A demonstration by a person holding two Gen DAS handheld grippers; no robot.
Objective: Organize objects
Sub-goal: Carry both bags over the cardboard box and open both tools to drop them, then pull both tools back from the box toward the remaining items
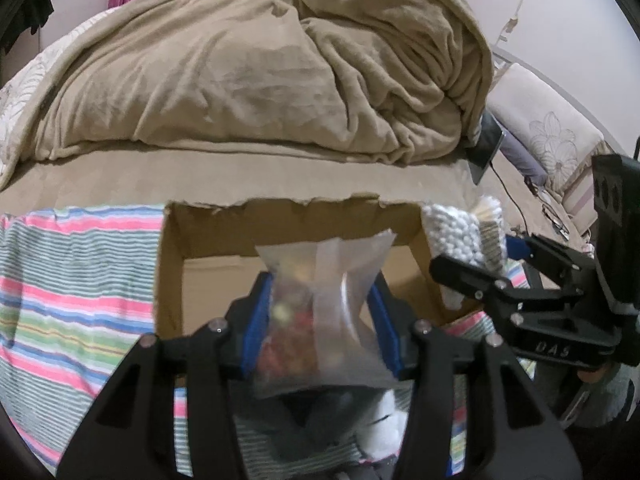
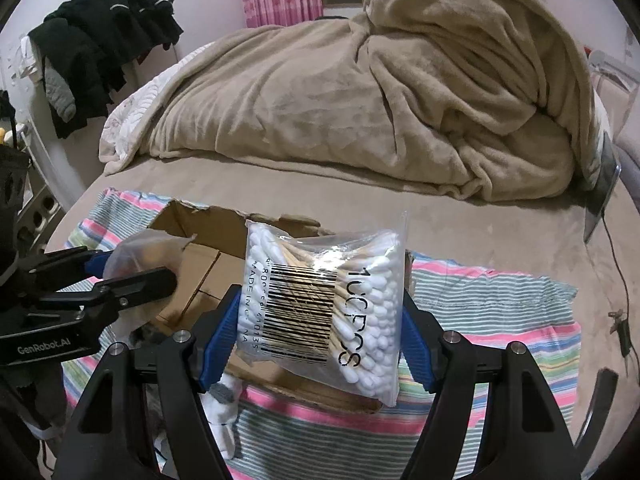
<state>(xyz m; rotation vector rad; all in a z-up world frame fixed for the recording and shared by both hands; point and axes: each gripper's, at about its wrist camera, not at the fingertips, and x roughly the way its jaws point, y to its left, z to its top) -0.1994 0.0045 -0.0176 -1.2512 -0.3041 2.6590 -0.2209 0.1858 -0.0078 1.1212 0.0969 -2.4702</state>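
A clear plastic bag of cotton swabs (image 2: 320, 304) is clamped in the right hand-held gripper (image 2: 316, 340), and a frosted bag of colourful small pieces (image 1: 320, 320) in the left hand-held gripper (image 1: 320, 332), both held over the open brown cardboard box (image 1: 208, 280), seemingly for dropping in.

Two hand-held grippers: the left hand-held gripper (image 1: 320, 316) and the right hand-held gripper (image 2: 320, 328). Two clear plastic bags: one bag of cotton swabs (image 2: 324, 304) at the centre of the right wrist view, one bag of small coloured pieces (image 1: 316, 312) at the lower centre of the left wrist view. One open cardboard box (image 1: 208, 240). One striped cloth (image 1: 72, 280) at lower left. One beige blanket (image 1: 260, 76) across the top. One tablet (image 1: 486, 148) at the right edge. One pile of dark clothes (image 2: 104, 44) at upper left
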